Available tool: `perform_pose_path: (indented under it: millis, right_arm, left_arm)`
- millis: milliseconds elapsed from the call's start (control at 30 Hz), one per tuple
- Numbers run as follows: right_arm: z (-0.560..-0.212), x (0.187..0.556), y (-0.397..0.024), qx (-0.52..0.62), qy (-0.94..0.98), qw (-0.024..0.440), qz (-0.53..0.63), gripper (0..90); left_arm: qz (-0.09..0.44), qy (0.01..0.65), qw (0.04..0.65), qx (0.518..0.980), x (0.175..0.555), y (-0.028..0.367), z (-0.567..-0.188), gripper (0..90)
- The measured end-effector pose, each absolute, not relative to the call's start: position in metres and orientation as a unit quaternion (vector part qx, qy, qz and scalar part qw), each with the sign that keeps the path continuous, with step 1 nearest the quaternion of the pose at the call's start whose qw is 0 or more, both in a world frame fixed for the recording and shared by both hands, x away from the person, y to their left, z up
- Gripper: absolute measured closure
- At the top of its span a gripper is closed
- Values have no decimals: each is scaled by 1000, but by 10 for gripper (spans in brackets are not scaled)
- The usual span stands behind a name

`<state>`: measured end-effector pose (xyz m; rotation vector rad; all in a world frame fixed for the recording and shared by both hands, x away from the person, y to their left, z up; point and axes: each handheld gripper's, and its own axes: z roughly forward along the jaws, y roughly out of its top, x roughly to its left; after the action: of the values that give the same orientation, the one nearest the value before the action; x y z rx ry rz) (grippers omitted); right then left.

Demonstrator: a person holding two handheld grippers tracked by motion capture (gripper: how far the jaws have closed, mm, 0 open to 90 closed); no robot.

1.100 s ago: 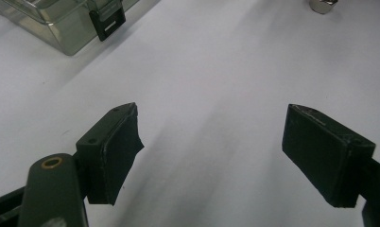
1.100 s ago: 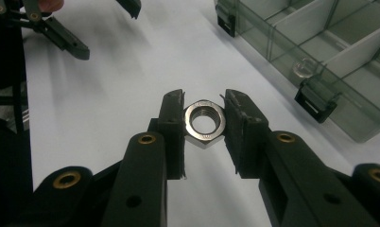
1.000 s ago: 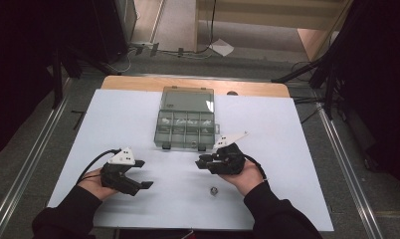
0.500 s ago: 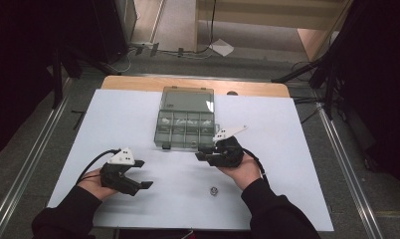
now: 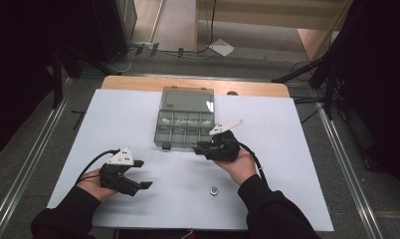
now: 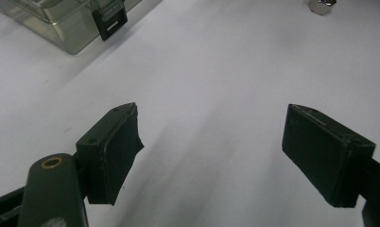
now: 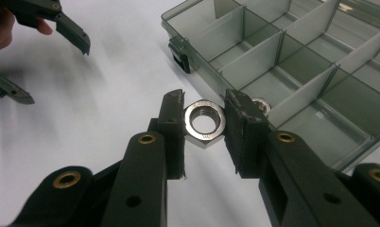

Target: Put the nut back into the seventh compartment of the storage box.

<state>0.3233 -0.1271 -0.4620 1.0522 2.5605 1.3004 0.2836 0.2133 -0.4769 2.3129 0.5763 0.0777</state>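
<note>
My right gripper (image 7: 204, 124) is shut on a steel hex nut (image 7: 205, 124), held flat between both pads just in front of the near edge of a clear compartment box (image 7: 292, 61). From above, the right gripper (image 5: 204, 147) hovers at the box's (image 5: 185, 119) front right corner. A second nut (image 7: 260, 105) lies in a near compartment behind the right jaw. My left gripper (image 5: 143, 174) stands open over the bare table at the front left, nothing between its pads (image 6: 113, 151). Another loose nut (image 5: 214, 189) lies on the table near the right forearm.
The white table sheet (image 5: 287, 149) spreads around the box, whose lid (image 5: 188, 97) is folded back away from me. The box's black latch (image 6: 110, 21) shows at the top left of the left gripper view, and the loose nut (image 6: 323, 4) at its top right.
The right hand has carried the nut a little forward and up toward the box's front edge. The left hand stays put.
</note>
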Motion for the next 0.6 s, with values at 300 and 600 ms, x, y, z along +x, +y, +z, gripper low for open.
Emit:
perform_pose_path:
  millis: [300, 600]
  right_arm:
    - [-463, 333, -124, 356, 830, 50, 425, 713]
    - [-462, 341, -120, 365, 827, 65, 423, 713]
  left_arm:
    - [30, 223, 358, 906, 284, 214, -476, 197]
    - [28, 225, 360, 905, 284, 214, -477, 197]
